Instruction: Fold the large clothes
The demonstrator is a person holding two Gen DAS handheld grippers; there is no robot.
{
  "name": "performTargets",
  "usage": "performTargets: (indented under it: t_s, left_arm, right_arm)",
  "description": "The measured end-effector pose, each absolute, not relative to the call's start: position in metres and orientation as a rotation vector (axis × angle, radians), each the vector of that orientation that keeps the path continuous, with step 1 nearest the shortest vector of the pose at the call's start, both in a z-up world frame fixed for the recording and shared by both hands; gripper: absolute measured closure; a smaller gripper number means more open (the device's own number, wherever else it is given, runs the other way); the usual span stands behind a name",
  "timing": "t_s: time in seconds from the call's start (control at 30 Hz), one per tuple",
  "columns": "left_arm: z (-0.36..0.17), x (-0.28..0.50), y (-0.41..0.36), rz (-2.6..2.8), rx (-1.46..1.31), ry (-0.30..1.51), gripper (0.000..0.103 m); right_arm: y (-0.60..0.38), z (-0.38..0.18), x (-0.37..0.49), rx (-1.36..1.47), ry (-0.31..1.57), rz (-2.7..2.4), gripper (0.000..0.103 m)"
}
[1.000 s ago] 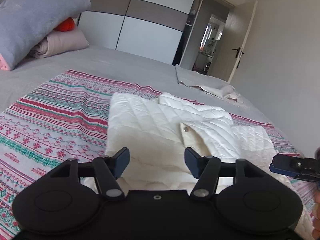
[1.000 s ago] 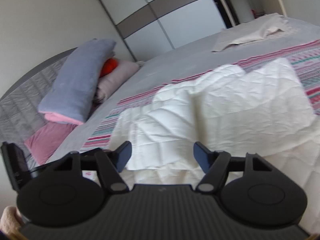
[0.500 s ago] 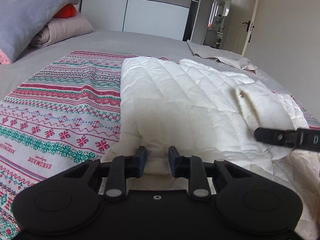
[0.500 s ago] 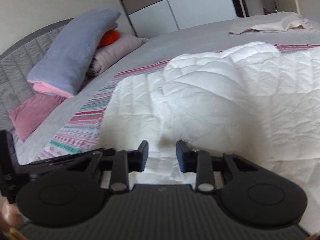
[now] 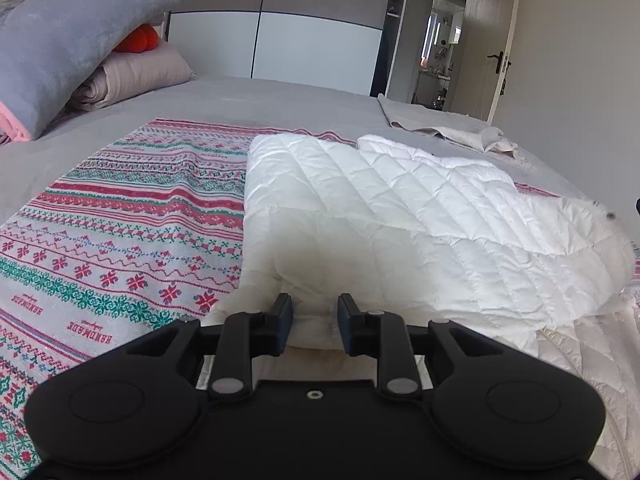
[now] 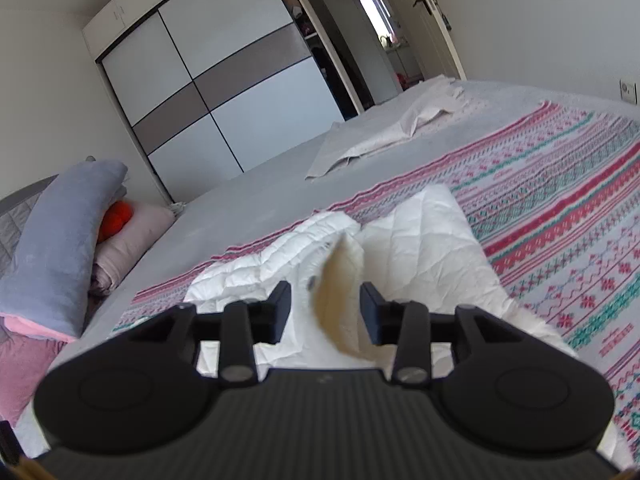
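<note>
A white quilted jacket (image 5: pixel 400 216) is spread on the patterned blanket (image 5: pixel 120 232) that covers the grey bed (image 5: pixel 280 100), its near hem bunched and lifted. That hem is pinched by the left gripper (image 5: pixel 314 322) — the fingers are drawn close, with a wad of fabric pressed between them. A blurred flap of the jacket (image 6: pixel 420 248) is seen between the fingers of the right gripper (image 6: pixel 325 312), which are parted wider; whether the flap is actually gripped cannot be told — beyond lie pillows (image 6: pixel 60 236) and a crumpled sheet (image 6: pixel 384 136).
</note>
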State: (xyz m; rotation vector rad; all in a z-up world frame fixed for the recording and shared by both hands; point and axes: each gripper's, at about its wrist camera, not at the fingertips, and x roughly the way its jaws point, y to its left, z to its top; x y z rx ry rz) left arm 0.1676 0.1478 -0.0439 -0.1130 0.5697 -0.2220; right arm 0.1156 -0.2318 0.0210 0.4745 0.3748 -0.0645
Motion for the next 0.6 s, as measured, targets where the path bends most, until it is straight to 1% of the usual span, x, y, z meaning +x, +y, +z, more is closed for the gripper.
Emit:
performTargets:
  t_s: [0.03, 0.17, 0.3, 0.43, 0.47, 0.53, 0.6]
  left_arm:
    - [-0.042, 0.166, 0.148, -0.223, -0.121, 0.556, 0.076]
    - [-0.037, 0.161, 0.149, -0.23, -0.129, 0.515, 0.076]
    - [-0.046, 0.168, 0.147, -0.209, -0.098, 0.574, 0.076]
    - [-0.054, 0.171, 0.147, -0.207, -0.087, 0.602, 0.076]
    - [-0.055, 0.171, 0.147, -0.206, -0.085, 0.606, 0.076]
    - [-0.06, 0.173, 0.146, -0.209, -0.075, 0.611, 0.075]
    - [-0.06, 0.173, 0.145, -0.207, -0.075, 0.614, 0.075]
  right_arm:
    - [-0.229, 0.025, 0.116, 0.452, 0.358, -0.08, 0.062]
    - [-0.226, 0.029, 0.117, 0.364, 0.33, -0.12, 0.062]
    - [-0.221, 0.01, 0.133, 0.342, 0.417, -0.041, 0.062]
    - [-0.222, -0.018, 0.152, 0.357, 0.536, -0.067, 0.062]
    - [-0.223, -0.026, 0.157, 0.347, 0.573, -0.085, 0.063]
    - [-0.223, -0.043, 0.168, 0.304, 0.661, -0.121, 0.064]
    - [-0.219, -0.05, 0.171, 0.231, 0.671, -0.127, 0.064]
